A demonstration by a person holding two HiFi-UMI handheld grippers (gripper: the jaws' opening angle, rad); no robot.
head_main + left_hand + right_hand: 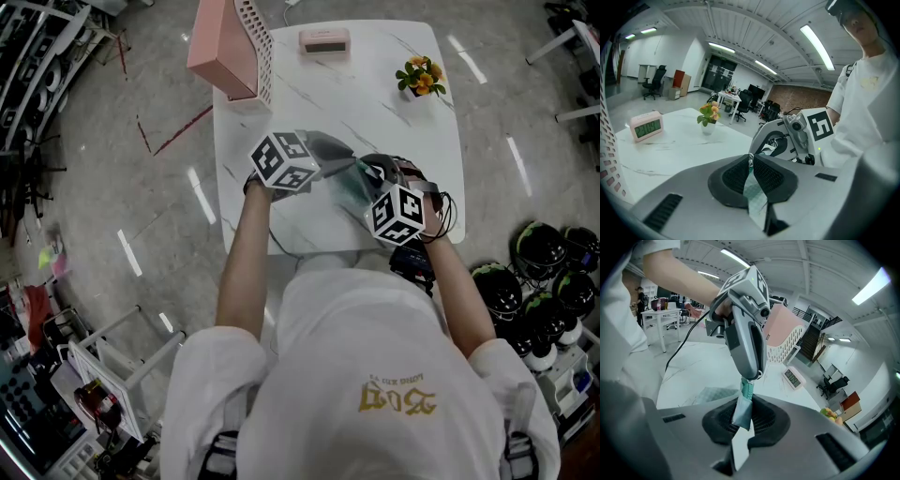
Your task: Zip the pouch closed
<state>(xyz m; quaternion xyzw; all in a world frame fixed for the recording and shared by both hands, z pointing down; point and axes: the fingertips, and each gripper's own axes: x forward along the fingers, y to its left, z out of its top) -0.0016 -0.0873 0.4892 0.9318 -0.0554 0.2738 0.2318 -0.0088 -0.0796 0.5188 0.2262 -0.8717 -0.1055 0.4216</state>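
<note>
Nearest the camera, at the lower middle of the right gripper view, the pouch (741, 416) is being pinched by the right gripper (744, 401), whose pads are being pressed together on a fold of its teal mesh. Just beyond it, the same pouch is being clamped by the left gripper (751, 163), its jaws being closed on another strip of the fabric, with a small metal piece, possibly the zip's slider, showing at their tips. In the middle of the head view the pouch is thus being held stretched between the two grippers, lifted over the near edge of the white table (281, 84). By the look of it, the zipping is being set up or is partly done, with the pull along the zip likely left to do; how much is already closed is being hidden by the jaws and marker cubes. The pouch's full outline is also being cut off in every view. Farther back, toward the top of the head view, a flower pot (421, 77), a pink clock (324, 41) and a pink basket (230, 47) are being left untouched.
</note>
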